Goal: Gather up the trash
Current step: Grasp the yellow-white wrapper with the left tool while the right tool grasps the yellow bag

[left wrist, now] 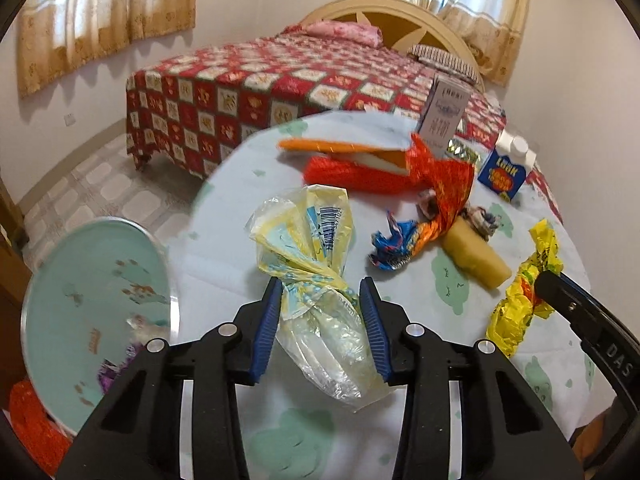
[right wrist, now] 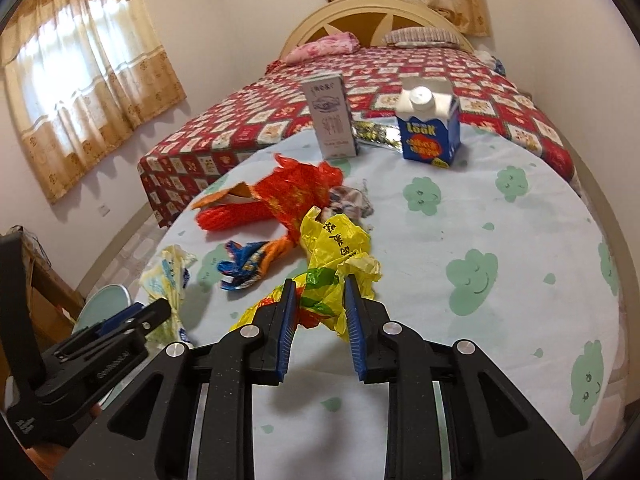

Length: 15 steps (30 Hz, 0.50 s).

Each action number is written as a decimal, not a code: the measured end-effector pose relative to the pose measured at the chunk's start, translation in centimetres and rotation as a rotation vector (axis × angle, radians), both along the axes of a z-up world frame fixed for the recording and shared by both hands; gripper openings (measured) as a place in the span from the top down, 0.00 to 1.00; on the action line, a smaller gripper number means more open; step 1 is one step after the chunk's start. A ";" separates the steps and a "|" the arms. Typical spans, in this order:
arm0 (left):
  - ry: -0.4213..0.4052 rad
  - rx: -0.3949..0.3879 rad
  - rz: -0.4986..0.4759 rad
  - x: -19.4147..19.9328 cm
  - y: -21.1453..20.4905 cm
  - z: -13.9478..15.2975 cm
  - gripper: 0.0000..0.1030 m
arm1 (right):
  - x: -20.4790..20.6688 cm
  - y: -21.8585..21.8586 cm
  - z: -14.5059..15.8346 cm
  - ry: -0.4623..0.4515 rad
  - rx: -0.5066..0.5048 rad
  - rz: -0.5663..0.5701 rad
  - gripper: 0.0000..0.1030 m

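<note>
While 2 hand-held grippers apparently pinch wrappers, cartons (right wrist: 429, 124) stand.

Bare cloth lay open along the right half of the table (right wrist: 520, 320), wide enough for a gripper to pass from the near edge up to the blue carton (right wrist: 429, 128). That carton and the grey box (right wrist: 332, 116) stood upright at the far edge, a shiny wrapper (right wrist: 376, 134) lying between them. The middle was crowded: the red net bag (right wrist: 236, 210), a blue crumpled wrapper (right wrist: 242, 266) and a yellow block (left wrist: 476, 254) lay close together. To the left, off the table edge, the round teal lid (left wrist: 96, 312) blocked the way down.
</note>
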<state>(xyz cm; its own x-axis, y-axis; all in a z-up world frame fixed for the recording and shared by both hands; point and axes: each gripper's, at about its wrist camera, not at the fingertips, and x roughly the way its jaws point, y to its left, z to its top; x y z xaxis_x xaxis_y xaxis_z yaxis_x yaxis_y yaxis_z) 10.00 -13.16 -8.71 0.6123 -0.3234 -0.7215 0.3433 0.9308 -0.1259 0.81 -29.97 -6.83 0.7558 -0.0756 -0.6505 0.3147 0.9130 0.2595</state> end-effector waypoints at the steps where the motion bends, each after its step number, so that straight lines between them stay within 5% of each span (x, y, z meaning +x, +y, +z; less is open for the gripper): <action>1: -0.017 0.009 0.002 -0.3 0.4 0.5 0.61 | 0.0 0.4 0.2 -0.004 -0.004 0.008 0.76; 15: -0.082 0.051 0.098 -1.4 7.4 2.6 0.61 | 1.3 7.7 1.6 -0.010 -0.064 0.136 0.76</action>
